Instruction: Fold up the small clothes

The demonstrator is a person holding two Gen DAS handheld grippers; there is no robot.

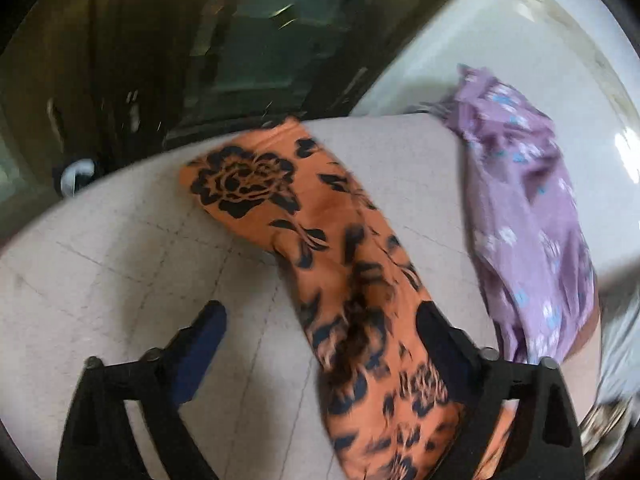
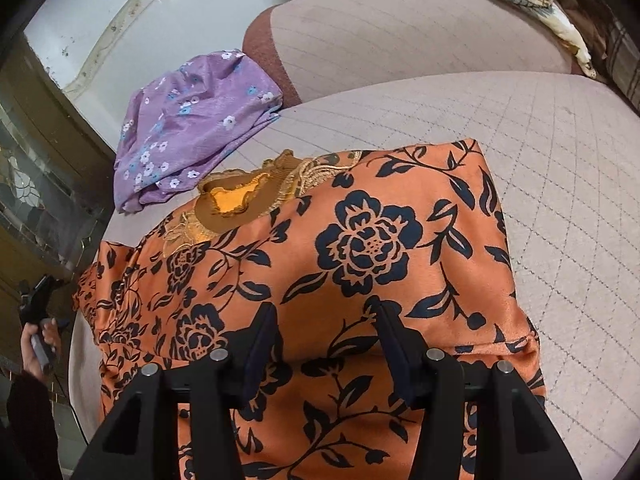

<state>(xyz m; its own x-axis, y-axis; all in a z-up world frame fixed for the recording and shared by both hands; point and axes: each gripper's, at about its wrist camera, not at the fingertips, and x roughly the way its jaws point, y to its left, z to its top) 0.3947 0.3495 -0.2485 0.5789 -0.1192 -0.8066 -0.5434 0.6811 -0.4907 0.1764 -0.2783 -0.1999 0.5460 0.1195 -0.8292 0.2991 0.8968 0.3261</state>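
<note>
Right hand-held gripper [image 2: 326, 320] spread above orange floral garment [image 2: 360, 240], left hand-held gripper [image 1: 320, 320] spread, purple garment [image 2: 188, 124] beside

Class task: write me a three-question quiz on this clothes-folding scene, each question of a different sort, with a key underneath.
1. True or false: the lilac flowered garment lies on top of the orange garment.
2. Which pattern does the orange garment carry? A. white stripes B. dark roses and leaves C. blue dots
3. Fill in: both garments rest on a pale quilted ____.

Key:
1. False; it lies beside the orange one, by its embroidered neckline.
2. B
3. cushion. The right tool hangs over the orange cloth, jaws apart; the left tool stands open, cloth running between its fingers.
</note>
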